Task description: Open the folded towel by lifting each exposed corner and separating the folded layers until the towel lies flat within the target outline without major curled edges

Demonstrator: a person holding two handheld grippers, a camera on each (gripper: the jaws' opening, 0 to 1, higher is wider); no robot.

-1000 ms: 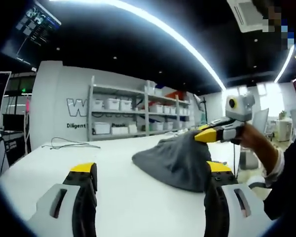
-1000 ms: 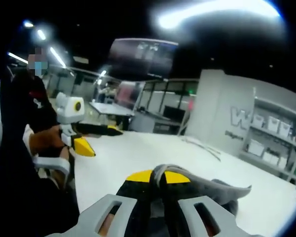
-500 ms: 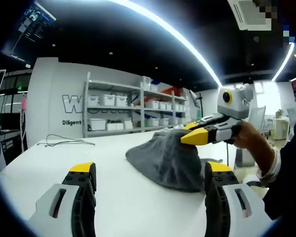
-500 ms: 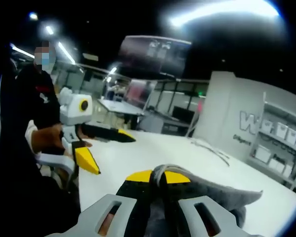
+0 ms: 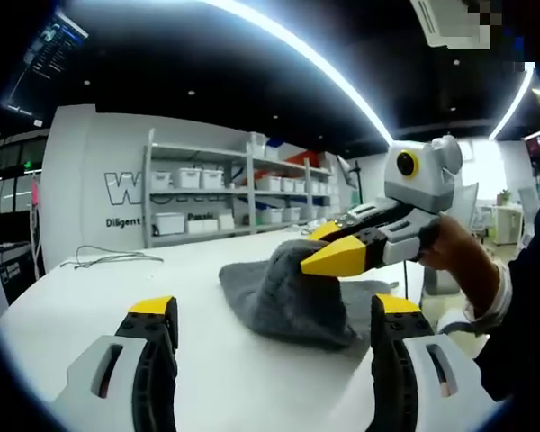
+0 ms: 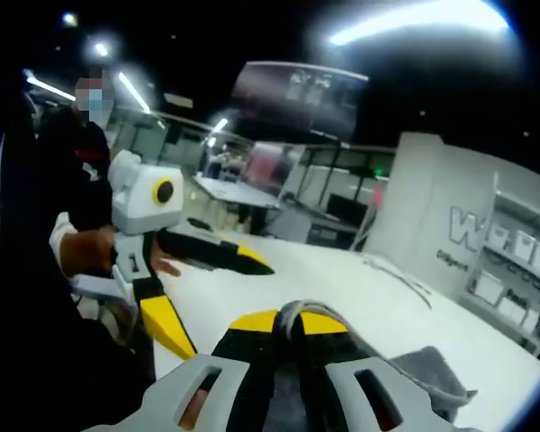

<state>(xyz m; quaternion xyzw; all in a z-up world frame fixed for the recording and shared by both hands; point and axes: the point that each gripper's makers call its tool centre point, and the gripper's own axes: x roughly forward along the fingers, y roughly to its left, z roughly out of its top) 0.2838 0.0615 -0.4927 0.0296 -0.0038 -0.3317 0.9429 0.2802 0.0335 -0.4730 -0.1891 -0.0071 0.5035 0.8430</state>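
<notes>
While a long white table (image 5: 90, 297) stretched across the left gripper view, a white wall with dark lettering and a shelving unit (image 5: 225, 193) full of white bins stood behind it at the far side of the room. A curved strip of ceiling light (image 5: 315, 63) arced over the dark ceiling. A loose cable (image 5: 108, 259) lay on the table near its far edge.

On the table sat the grey towel (image 5: 283, 292), bunched into a rumpled mound with one part pulled up off the surface; the rest of it rested on the tabletop, not flat.

The right gripper (image 5: 319, 247) came into the left gripper view from the right, held in a person's hand (image 5: 454, 261), its yellow-tipped jaws clenched on the raised fold of the towel. In the right gripper view the same hold showed from close up: the right gripper (image 6: 288, 326) had its two yellow tips pressed together with a ridge of the grey towel (image 6: 427, 378) pinched between them, the cloth trailing away to the right over the white table (image 6: 369, 306).

The left gripper (image 5: 270, 310) hovered above the table just in front of the towel, its jaws spread wide apart with nothing between them. In the right gripper view, the left gripper (image 6: 220, 297) appeared at the left, gripped by a hand (image 6: 85, 252), jaws likewise parted.
</notes>
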